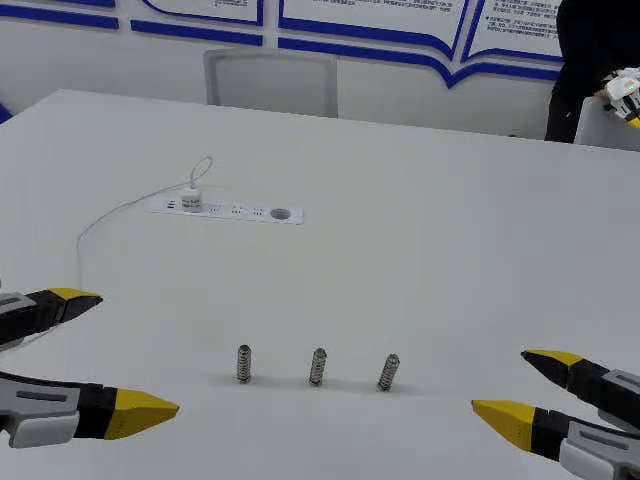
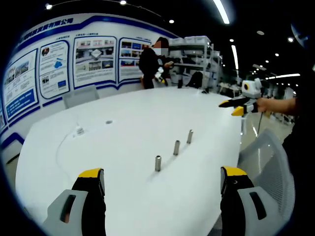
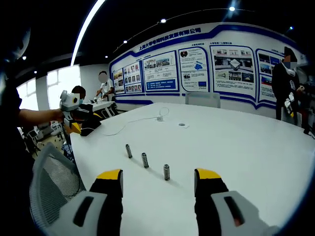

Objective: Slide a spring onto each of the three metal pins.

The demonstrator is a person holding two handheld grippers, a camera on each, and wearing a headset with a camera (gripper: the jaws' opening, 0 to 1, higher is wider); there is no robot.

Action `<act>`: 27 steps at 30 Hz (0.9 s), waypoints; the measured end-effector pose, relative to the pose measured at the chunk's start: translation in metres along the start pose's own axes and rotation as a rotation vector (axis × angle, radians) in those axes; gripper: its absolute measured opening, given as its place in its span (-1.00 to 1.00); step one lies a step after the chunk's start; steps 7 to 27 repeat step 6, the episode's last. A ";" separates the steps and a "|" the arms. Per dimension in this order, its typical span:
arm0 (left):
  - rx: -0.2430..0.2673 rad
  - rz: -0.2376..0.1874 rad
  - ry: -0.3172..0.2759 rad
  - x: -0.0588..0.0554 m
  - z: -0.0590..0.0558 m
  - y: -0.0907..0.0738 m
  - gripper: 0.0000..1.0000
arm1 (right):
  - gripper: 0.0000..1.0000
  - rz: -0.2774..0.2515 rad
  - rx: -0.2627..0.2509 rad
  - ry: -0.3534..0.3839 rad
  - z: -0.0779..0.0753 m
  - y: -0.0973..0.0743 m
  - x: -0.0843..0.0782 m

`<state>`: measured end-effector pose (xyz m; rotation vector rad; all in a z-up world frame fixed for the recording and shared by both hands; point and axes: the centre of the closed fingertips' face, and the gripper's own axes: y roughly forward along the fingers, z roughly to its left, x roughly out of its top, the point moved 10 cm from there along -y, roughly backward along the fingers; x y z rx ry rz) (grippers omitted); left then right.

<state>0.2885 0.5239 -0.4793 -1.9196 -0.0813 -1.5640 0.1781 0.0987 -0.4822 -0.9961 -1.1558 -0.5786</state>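
The white bench [image 1: 420,220] spread across the frame, with a power strip [image 1: 228,210] lying at upper left. Three pins [image 1: 318,367] stood in a row at lower centre, each apparently wearing a spring [image 1: 244,364]. The left claw [image 1: 128,352] and right claw [image 1: 505,381] hung open at the lower corners. A grey chair [image 1: 270,82] and blue-trimmed posters [image 1: 350,18] stood behind.

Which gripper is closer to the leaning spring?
Right. The right gripper is a short way to the right of the leaning spring; the left gripper is much farther off on its other side.
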 end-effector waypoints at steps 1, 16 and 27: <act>-0.002 0.002 -0.002 -0.001 0.000 0.000 1.00 | 0.22 0.004 0.000 0.000 0.001 0.000 0.000; -0.006 0.014 -0.003 -0.004 0.000 -0.002 1.00 | 0.29 0.016 0.003 0.019 0.005 0.001 -0.004; -0.006 0.014 -0.003 -0.004 0.000 -0.002 1.00 | 0.29 0.016 0.003 0.019 0.005 0.001 -0.004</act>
